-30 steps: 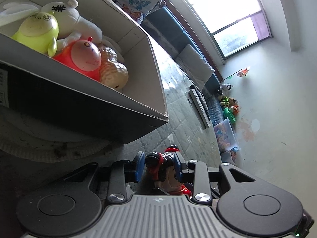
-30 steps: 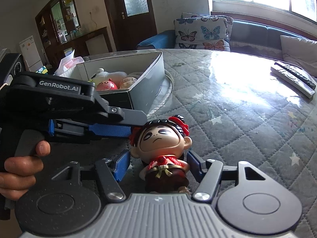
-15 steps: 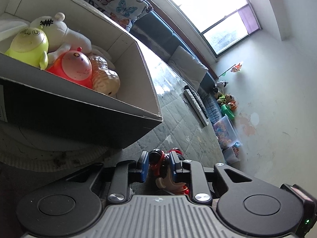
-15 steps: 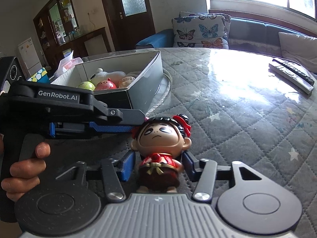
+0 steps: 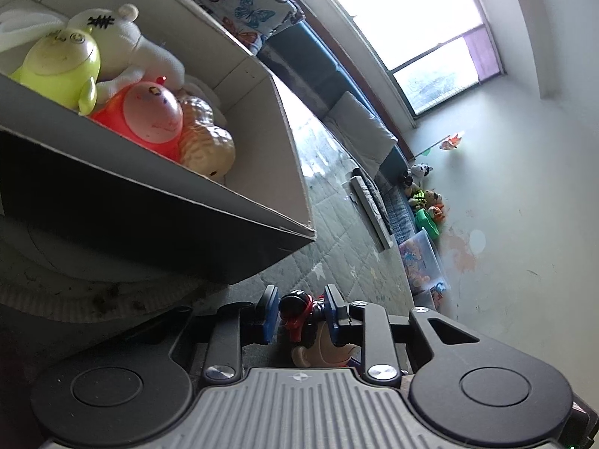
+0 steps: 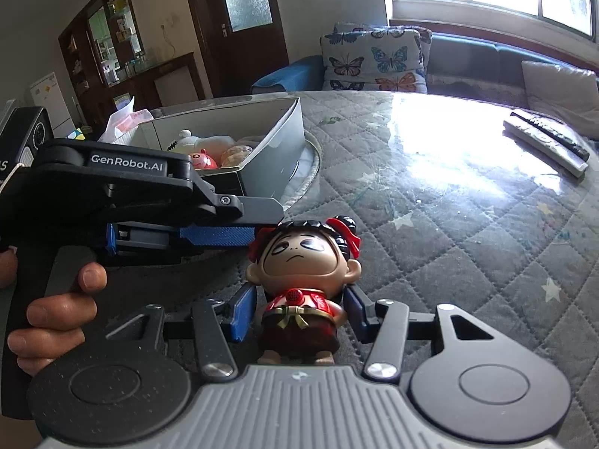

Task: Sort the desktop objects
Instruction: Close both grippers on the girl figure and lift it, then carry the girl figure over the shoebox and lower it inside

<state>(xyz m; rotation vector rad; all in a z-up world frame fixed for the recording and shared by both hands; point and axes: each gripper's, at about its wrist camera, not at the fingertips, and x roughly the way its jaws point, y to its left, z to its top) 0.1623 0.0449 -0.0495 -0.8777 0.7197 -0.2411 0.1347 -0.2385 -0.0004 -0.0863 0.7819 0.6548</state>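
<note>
A big-headed doll figurine (image 6: 299, 284) in red clothes with black hair buns stands on the quilted table. My left gripper (image 5: 301, 316) is shut on the doll's head (image 5: 299, 312) from the side; in the right wrist view its blue pad (image 6: 217, 235) touches the doll's left bun. My right gripper (image 6: 297, 308) is open, its pads on either side of the doll's body without touching. The grey cardboard box (image 5: 262, 224) holds a yellow-green toy (image 5: 56, 63), a white plush (image 5: 127, 45), a red round toy (image 5: 149, 116) and a peanut toy (image 5: 207, 142).
The box (image 6: 269, 157) stands behind the doll at the left on a round white mat (image 6: 307, 172). Two remote controls (image 6: 543, 142) lie at the far right of the table. A sofa with butterfly cushions (image 6: 374, 60) lies beyond the table.
My left gripper closed onto the doll's head. My right gripper stayed open around the doll's body, and the doll shifted slightly closer to its palm.
</note>
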